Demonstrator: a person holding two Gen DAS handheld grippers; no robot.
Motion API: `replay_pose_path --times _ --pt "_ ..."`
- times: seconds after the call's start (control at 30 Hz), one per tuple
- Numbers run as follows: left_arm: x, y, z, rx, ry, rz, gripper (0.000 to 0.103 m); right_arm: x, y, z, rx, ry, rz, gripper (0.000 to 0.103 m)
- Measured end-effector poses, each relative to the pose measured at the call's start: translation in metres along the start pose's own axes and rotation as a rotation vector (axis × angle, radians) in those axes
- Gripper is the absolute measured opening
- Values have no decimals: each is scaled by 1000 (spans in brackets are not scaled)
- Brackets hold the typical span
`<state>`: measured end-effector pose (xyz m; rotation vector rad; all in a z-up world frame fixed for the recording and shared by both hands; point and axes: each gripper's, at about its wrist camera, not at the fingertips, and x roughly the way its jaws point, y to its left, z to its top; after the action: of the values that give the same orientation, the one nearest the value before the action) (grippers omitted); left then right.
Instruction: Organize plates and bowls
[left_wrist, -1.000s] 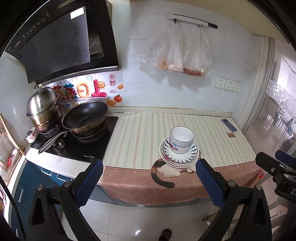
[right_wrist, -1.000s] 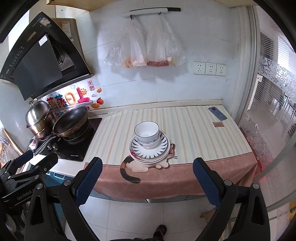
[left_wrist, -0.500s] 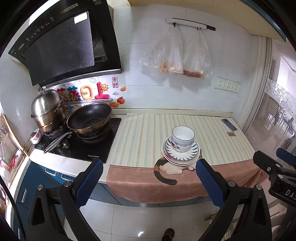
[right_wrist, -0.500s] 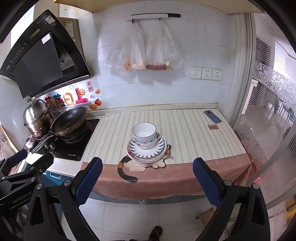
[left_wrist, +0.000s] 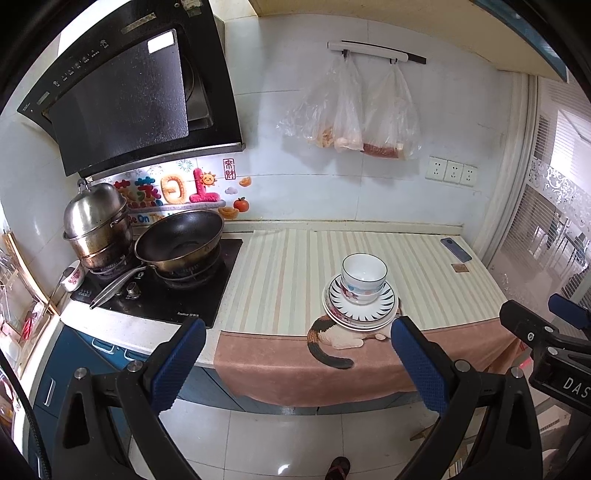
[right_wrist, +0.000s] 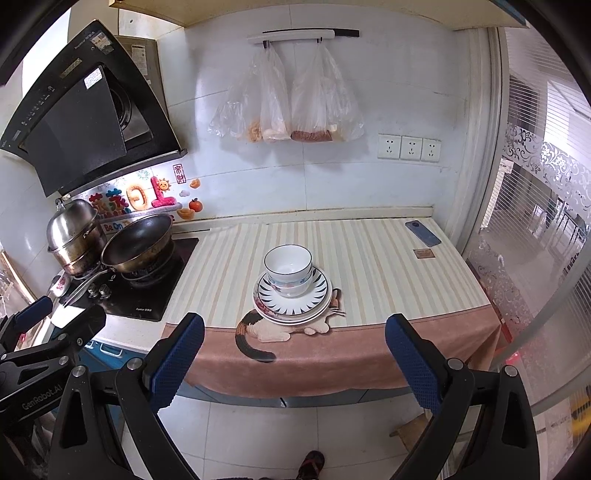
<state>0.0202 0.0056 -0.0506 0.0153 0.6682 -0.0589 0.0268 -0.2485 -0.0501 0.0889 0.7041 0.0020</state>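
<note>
Near the front edge of the desk (right_wrist: 388, 258), about midway along it, bowls (right_wrist: 289, 268) nest on a stack of plates (right_wrist: 291, 301), which rests on a striped cloth (right_wrist: 369, 332) over a printed cat (right_wrist: 258, 334). Both grippers hang out over the floor, well apart from the stack: the left gripper (left_wrist: 295, 365) has its blue fingers (left_wrist: 177, 363) spread wide and empty, and the right gripper (right_wrist: 293, 363) likewise holds its fingers (right_wrist: 412, 365) wide with nothing between them. At the desk's left end a wok (left_wrist: 180, 240) and a steel pot (left_wrist: 96, 225) sit on the hob, and a phone (right_wrist: 423, 233) lies at the back right corner.
</note>
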Motion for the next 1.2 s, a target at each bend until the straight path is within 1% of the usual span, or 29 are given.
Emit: replay_pose_path --times 1.2 --pt "2 -1 6 0 -8 -9 103 5 -1 5 -11 -8 -11 101"
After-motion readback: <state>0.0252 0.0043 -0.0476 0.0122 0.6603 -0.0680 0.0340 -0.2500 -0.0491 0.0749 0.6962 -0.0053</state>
